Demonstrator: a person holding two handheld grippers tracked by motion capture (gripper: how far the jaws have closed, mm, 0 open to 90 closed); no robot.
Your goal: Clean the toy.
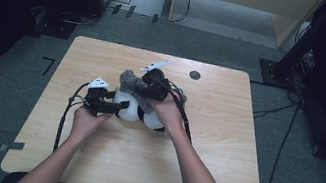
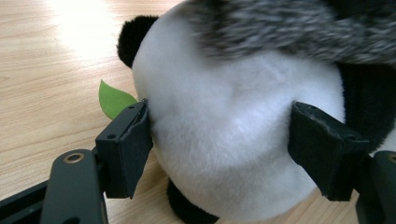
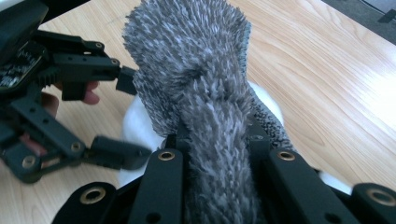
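A black-and-white plush panda lies at the middle of the wooden table. My left gripper has its two jaws pressed against both sides of the panda's white body; the left gripper grips it. A green felt leaf sticks out beside the left jaw. A grey fuzzy cloth drapes over the panda's top. My right gripper is shut on this grey cloth, which rises out from between its jaws. The left gripper appears in the right gripper view around the white plush.
A small dark round disc sits in the table's far right part. Cables trail from both grippers across the table. Dark equipment and floor cables surround the table; tape marks sit near its front corners.
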